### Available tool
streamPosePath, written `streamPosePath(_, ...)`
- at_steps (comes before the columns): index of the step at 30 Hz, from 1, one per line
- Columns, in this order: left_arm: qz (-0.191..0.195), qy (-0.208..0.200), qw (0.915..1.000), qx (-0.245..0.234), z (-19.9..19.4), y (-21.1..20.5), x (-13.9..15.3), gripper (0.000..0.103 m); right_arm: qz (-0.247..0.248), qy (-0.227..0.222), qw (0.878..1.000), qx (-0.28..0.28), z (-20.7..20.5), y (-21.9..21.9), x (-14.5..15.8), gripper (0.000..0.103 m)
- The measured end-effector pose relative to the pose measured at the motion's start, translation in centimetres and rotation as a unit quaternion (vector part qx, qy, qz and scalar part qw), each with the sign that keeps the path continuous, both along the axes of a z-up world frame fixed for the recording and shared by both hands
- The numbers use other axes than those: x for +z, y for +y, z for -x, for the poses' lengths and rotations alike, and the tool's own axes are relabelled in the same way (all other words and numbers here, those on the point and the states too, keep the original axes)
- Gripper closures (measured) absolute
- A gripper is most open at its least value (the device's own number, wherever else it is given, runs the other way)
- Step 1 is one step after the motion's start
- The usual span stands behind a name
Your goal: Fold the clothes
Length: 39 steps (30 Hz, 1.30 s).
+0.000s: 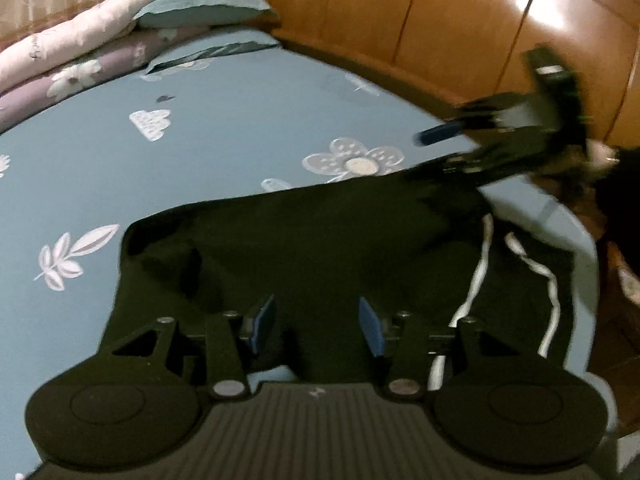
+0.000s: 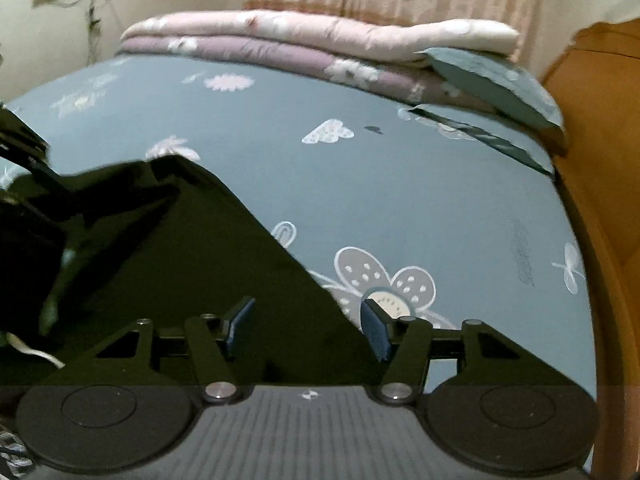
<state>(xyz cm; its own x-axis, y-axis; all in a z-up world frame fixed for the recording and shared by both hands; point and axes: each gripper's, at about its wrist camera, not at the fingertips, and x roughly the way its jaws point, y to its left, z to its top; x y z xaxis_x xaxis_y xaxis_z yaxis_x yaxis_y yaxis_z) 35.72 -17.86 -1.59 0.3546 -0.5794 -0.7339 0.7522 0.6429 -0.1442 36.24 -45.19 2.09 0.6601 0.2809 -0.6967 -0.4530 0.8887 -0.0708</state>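
1. Left wrist view: one black garment point(image 1: 304, 240) with two white side stripes point(image 1: 480, 264) lying on the blue floral bedsheet point(image 1: 200, 152), close to the near edge of the bed. Two grippers in shot. One folded quilt stack point(image 1: 80, 52) and two blue pillows point(image 1: 200, 4) sit at the far side.
2. Left gripper point(image 1: 318, 326): fingers partly apart, nothing between the pads, hovering above the dark cloth.
3. Right gripper point(image 2: 310, 326): fingers partly apart, empty, over the garment's sloping edge; can't tell if a pad touches cloth.
4. Garment's long axis runs left to right in the left wrist view, striped end towards the right gripper.
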Motion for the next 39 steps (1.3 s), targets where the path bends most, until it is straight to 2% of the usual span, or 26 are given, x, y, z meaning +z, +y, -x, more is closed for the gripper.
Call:
streamPosePath(2, 0.008, 0.001, 1.0, 0.0, 0.0, 0.1, 0.0, 0.056, -0.001, 0.013, 1.0, 0.011, -2.1, -0.7, -1.3, 0.041)
streamPosePath(7, -0.008, 0.013, 0.9999, 0.006, -0.7, -0.3, -1.7, 0.056, -0.027, 0.048, 0.998, 0.031, -5.4, -2.4, -5.4, 0.041)
streamPosePath(9, -0.016, 0.015, 0.9997, 0.006, -1.1, -0.5, -2.3, 0.056, -0.016, 0.063, 0.997, 0.038, -5.9, -2.4, -7.0, 0.041)
streamPosePath(12, -0.019, 0.023, 0.9995, 0.008, -1.8, -0.8, -3.2, 0.056, -0.026, 0.057, 0.997, 0.037, -5.7, -2.7, -7.7, 0.04)
streamPosePath(14, -0.019, 0.027, 0.9994, 0.006, -2.0, -1.0, -3.6, 0.056, -0.027, 0.062, 0.997, 0.03, -5.5, -2.6, -7.7, 0.043)
streamPosePath(15, -0.019, 0.027, 0.9994, 0.005, -1.9, -1.1, -3.7, 0.056, -0.028, 0.066, 0.997, 0.03, -5.4, -2.4, -7.6, 0.054)
streamPosePath(16, -0.02, 0.028, 0.9994, 0.004, -1.9, -1.2, -3.8, 0.056, -0.03, 0.07, 0.997, 0.032, -5.3, -2.2, -7.4, 0.073)
streamPosePath(18, -0.018, 0.028, 0.9994, 0.0, -1.8, -1.3, -3.9, 0.056, -0.016, 0.067, 0.997, 0.028, -4.9, -1.6, -7.0, 0.09)
streamPosePath(21, -0.017, 0.027, 0.9995, -0.005, -1.4, -1.3, -3.9, 0.056, 0.016, 0.044, 0.999, 0.022, -4.3, -0.8, -6.3, 0.095)
streamPosePath(25, -0.018, 0.024, 0.9995, -0.001, -1.5, -0.9, -3.8, 0.056, 0.037, 0.006, 0.999, -0.014, -5.1, -1.1, -5.1, 0.096)
streamPosePath(29, -0.021, 0.024, 0.9995, 0.006, -1.8, -0.6, -3.9, 0.056, 0.054, 0.01, 0.998, -0.032, -6.6, -1.1, -5.7, 0.096)
streamPosePath(32, -0.024, 0.027, 0.9993, 0.009, -1.8, -0.6, -4.1, 0.056, 0.051, 0.031, 0.997, -0.045, -7.6, -1.3, -7.4, 0.095)
streamPosePath(36, -0.029, 0.03, 0.999, 0.016, -1.9, -0.4, -4.1, 0.056, 0.021, 0.029, 0.997, -0.07, -7.2, -2.3, -6.8, 0.083)
streamPosePath(39, -0.027, 0.025, 0.9992, 0.018, -1.6, 0.1, -3.6, 0.056, 0.002, 0.008, 0.998, -0.07, -5.1, -3.1, -4.5, 0.075)
